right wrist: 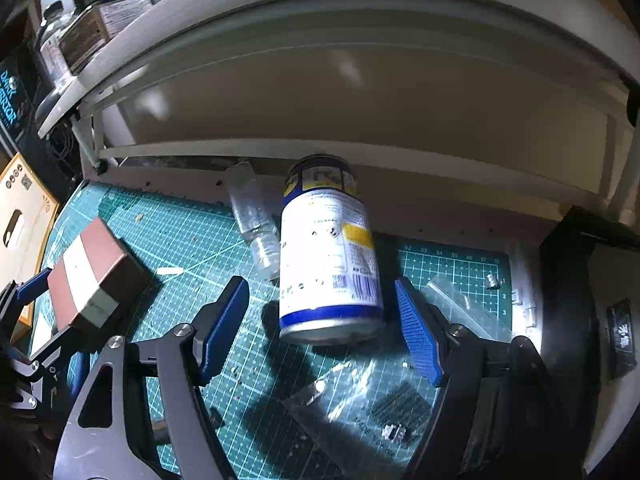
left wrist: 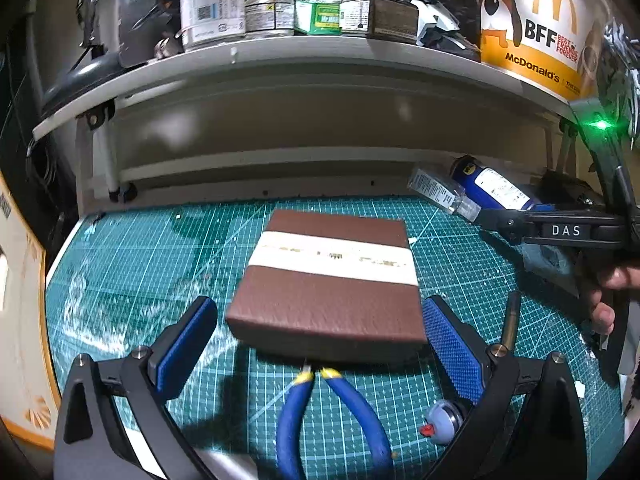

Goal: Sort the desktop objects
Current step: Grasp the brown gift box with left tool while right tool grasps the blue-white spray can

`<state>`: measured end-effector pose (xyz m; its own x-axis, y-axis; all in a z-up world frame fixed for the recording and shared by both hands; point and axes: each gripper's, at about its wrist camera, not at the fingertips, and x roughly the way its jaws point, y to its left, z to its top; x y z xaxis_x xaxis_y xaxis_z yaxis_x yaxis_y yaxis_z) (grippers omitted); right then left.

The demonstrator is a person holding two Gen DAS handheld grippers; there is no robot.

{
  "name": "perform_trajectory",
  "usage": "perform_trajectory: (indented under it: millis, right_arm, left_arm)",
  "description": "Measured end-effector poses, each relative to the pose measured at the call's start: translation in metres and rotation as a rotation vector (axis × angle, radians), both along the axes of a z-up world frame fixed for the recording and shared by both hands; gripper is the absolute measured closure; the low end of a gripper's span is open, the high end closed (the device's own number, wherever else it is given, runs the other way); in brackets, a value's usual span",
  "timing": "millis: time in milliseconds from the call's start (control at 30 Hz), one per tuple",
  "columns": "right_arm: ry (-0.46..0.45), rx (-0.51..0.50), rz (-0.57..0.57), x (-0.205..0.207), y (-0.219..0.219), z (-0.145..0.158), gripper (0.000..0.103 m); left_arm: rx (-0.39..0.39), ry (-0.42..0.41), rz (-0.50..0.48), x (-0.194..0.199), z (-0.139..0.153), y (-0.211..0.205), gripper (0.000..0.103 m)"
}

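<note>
A brown box with a white band (left wrist: 328, 280) lies on the green cutting mat (left wrist: 140, 264), just ahead of my open left gripper (left wrist: 320, 344). Its near corners sit between the blue pads, and neither pad visibly touches it. A white and blue spray can (right wrist: 328, 264) lies on its side, its base end between the wide-open fingers of my right gripper (right wrist: 324, 332), with gaps on both sides. The left wrist view shows the same can (left wrist: 496, 188) at the back right, with the right gripper (left wrist: 496, 222) reaching toward it. The box (right wrist: 88, 276) also appears at the right wrist view's left edge.
Blue-handled pliers (left wrist: 332, 412) lie under the box's near edge. A clear bottle (right wrist: 256, 224) lies left of the can. Plastic bags (right wrist: 360, 400), a brass tube (left wrist: 510, 320) and a grey cap (left wrist: 444, 420) litter the mat. A low white shelf (left wrist: 280, 56) with jars overhangs the back.
</note>
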<state>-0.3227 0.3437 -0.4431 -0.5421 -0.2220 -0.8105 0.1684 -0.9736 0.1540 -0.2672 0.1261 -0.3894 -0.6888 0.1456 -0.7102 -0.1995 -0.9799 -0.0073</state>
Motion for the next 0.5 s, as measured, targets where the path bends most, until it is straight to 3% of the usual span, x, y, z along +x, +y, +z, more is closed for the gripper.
perform_trajectory:
  millis: [167,333,400,500]
  right_arm:
    - [-0.001,-0.003,-0.013,-0.008,-0.003,-0.002,0.038]
    - [0.007,0.004,-0.024,-0.013,-0.006,-0.003,0.043]
    - [0.012,0.01,-0.028,-0.015,-0.007,-0.003,0.047]
    - [0.019,0.012,-0.015,-0.012,-0.009,-0.002,0.054]
  left_arm:
    - [0.03,-0.037,-0.022,-0.014,-0.005,0.003,0.0]
    - [-0.004,-0.113,-0.023,-0.026,-0.016,0.01,0.0]
    - [-0.021,-0.113,-0.005,-0.026,-0.016,0.01,0.007]
    - [-0.006,-0.114,0.009,-0.025,-0.015,0.01,0.008]
